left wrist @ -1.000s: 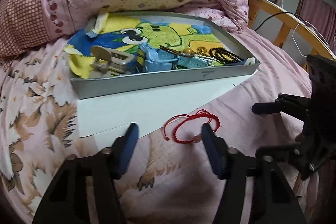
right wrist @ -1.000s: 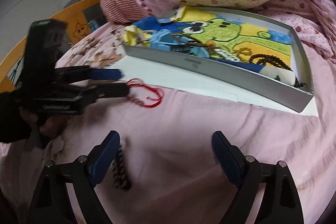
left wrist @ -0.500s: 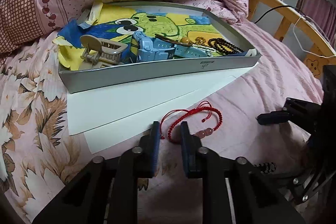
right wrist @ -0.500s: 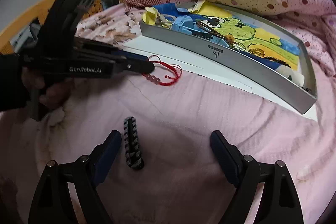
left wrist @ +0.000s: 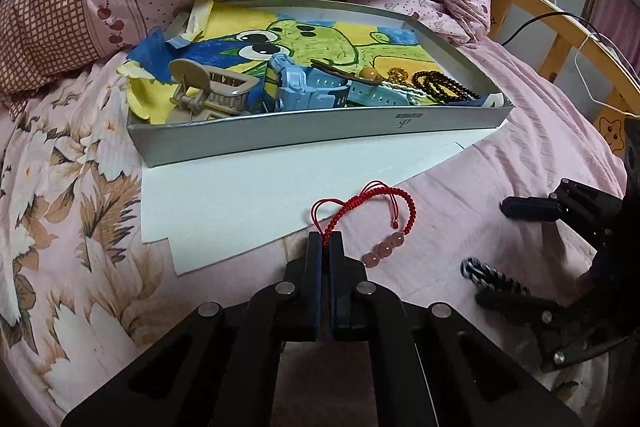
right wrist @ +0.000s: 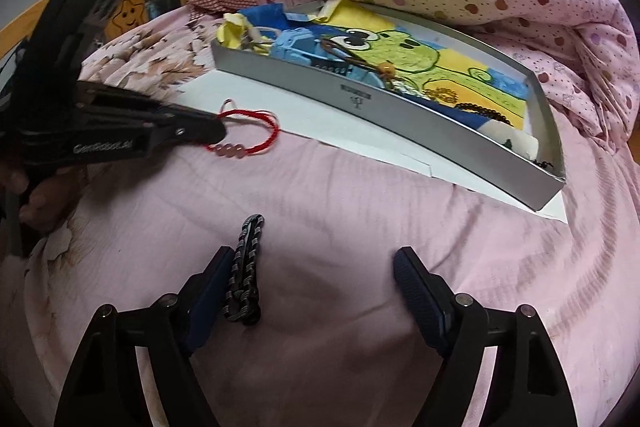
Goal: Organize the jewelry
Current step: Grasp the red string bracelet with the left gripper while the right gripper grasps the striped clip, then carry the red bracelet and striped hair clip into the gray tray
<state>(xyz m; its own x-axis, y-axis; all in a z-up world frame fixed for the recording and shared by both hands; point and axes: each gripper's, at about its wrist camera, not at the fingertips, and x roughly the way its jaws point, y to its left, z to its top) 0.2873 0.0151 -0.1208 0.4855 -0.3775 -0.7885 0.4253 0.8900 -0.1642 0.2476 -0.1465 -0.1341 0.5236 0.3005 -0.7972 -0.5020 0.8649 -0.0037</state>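
The left gripper (left wrist: 325, 247) has its jaws pressed together on the cord of the red bracelet (left wrist: 362, 211), pinching one side of the loop close to where it lies at the edge of the white paper (left wrist: 240, 195). The rest of the loop, with its pink beads (left wrist: 384, 247), droops onto the pink bedsheet (left wrist: 480, 167) just beside the jaws. The bracelet looks very light and wholly limp: a thin braided cord that will hang and swing once lifted, with the beads pulling the low end down. The cord is a fair place to hold, since the round beads would likely slip out of flat pads.

The right gripper (right wrist: 312, 267) has its jaws wide apart and holds nothing. A black-and-grey braided band (right wrist: 244, 271) lies on the bed touching or just beside the inner face of its left finger. It looks soft too, though thicker and a little firmer than the red cord; a squeeze across its middle should do.

Beyond both, the grey tray (left wrist: 320, 131) sits on the paper, holding a hair clip (left wrist: 208, 91), a blue watch (left wrist: 308, 91) and a dark bead string (left wrist: 444, 87) over a frog drawing. The bracelet probably belongs there.
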